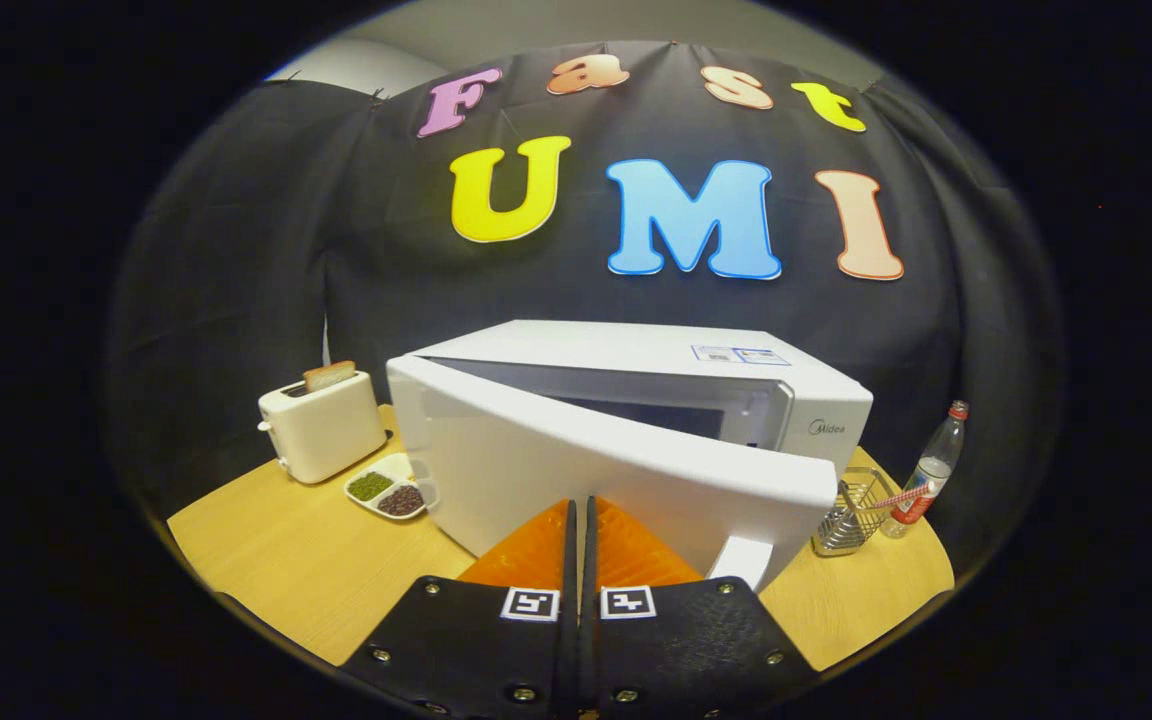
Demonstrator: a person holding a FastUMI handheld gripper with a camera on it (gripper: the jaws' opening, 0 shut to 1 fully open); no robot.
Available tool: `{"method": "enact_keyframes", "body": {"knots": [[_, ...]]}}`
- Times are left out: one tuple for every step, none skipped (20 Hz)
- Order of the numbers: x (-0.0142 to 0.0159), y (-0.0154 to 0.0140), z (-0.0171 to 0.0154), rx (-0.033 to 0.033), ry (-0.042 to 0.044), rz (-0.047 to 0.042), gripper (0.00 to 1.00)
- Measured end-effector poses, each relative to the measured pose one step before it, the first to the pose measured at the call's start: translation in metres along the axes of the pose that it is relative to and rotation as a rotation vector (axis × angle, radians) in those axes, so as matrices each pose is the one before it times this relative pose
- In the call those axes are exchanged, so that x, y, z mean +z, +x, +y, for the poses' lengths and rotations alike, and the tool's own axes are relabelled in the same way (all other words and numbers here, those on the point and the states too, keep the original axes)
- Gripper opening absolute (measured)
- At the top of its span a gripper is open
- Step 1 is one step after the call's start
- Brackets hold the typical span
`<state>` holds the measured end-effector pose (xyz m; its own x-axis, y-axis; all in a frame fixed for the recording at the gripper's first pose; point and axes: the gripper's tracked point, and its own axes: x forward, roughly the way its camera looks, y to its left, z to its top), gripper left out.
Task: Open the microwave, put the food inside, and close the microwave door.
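Note:
The white microwave [736, 375] stands on the wooden table [306, 570]. Its door [556, 470] is hinged at the left and stands ajar, with its right edge swung out toward me and a dark slit of the cavity showing above it. The door's handle [742, 560] sticks out at its lower right. My gripper [579, 508] is shut with nothing between the fingers. Its tips are right at the front face of the door, left of the handle. The food, a white divided dish [388, 490] of green and brown beans, lies on the table left of the microwave.
A white toaster [323, 432] with a slice of bread in it stands behind the dish at the left. Right of the microwave are a wire basket [851, 515] and a clear bottle with a red cap [928, 468]. The black cloth wall closes in behind.

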<state>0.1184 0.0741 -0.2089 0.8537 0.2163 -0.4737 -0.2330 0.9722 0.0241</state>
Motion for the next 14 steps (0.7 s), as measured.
{"method": "enact_keyframes", "body": {"knots": [[0.00154, 0.0093, -0.00926, -0.02005, 0.01582, -0.00118, 0.01], [0.00091, 0.01011, -0.00957, -0.01732, 0.023, 0.00339, 0.01], [-0.00087, 0.0081, -0.00834, -0.01802, 0.02353, 0.00839, 0.01], [0.00075, 0.00699, -0.00969, -0.0203, 0.02119, 0.00885, 0.01], [0.00422, 0.0073, -0.00485, -0.01465, 0.01584, -0.00254, 0.01], [0.00623, 0.00817, -0.00571, -0.01567, 0.00088, -0.0073, 0.01], [0.0036, 0.00438, -0.00631, -0.01726, -0.00836, -0.00284, 0.01], [0.00057, 0.00241, 0.00046, 0.00128, 0.00235, -0.00863, 0.01], [0.00134, 0.00537, -0.00123, -0.00986, -0.00556, 0.00063, 0.01], [0.00038, -0.00017, 0.00038, -0.01195, -0.01513, -0.01141, 0.01], [0.00086, -0.00098, -0.00061, -0.00825, -0.03119, -0.00691, 0.01], [0.00014, 0.0, -0.00022, -0.01031, -0.02037, -0.00371, 0.01], [-0.0007, -0.00092, 0.00088, -0.00618, 0.00051, 0.00245, 0.01], [0.00037, -0.00172, 0.00201, 0.0021, 0.0137, 0.00744, 0.01]]}}
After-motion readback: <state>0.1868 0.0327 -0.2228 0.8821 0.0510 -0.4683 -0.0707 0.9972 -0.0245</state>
